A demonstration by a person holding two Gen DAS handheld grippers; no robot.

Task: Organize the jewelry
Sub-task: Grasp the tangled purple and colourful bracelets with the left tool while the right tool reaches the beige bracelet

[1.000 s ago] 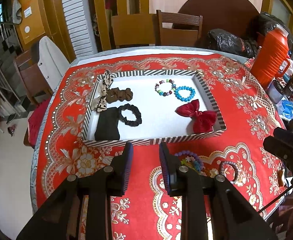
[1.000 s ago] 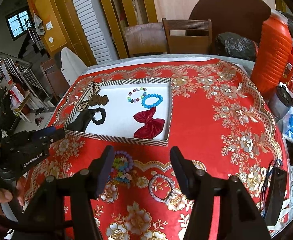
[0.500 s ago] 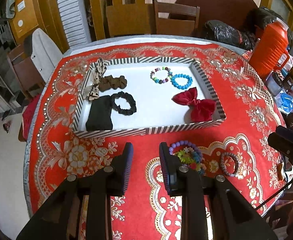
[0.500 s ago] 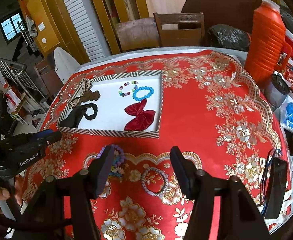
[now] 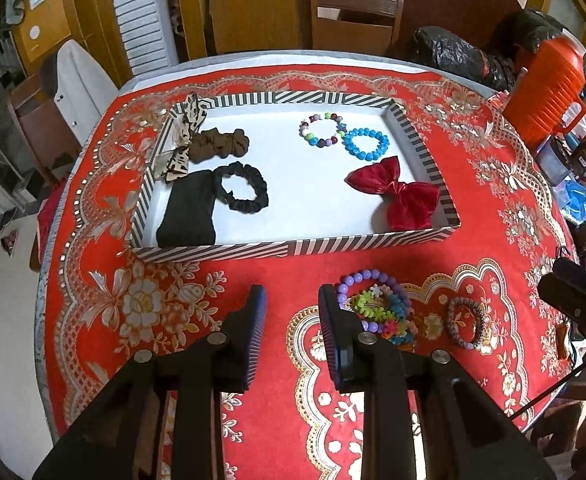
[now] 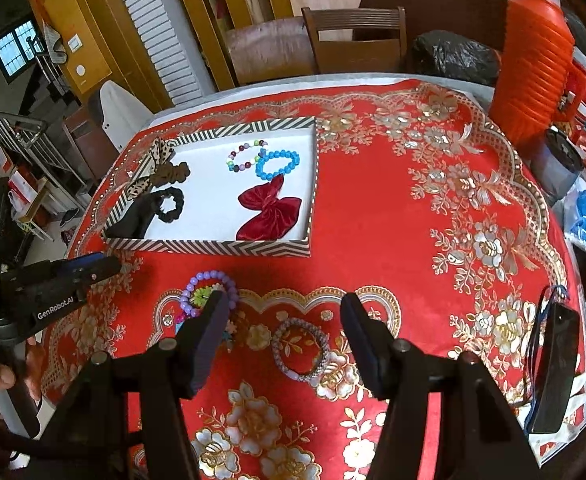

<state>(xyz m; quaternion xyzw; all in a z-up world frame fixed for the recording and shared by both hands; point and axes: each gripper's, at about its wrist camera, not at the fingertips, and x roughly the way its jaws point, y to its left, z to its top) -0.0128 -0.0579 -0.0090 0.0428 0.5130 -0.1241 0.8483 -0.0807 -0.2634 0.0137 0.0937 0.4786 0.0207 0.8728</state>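
A: What is changed since a second ago?

B: The striped tray is seen farther from both cameras than before, so both grippers have been drawn back from it. More of the red tablecloth is shown on the near side of the tray. The tray's contents are unmoved: the red velvet bow, the blue bead bracelet, the multicolour bead bracelet and the black scrunchie.

A: How are the fingers set?

B: The left gripper is held with a narrow gap between its fingers; nothing is gripped or touched. The right gripper is spread wide, also empty.

A: And the jewelry outside the tray?

B: The purple bead bracelet, lying with a bright pile of bands, is found on the near side of the tray, just beside the left gripper's right finger. The woven bracelet lies on the same side, framed between the right gripper's fingers but untouched.
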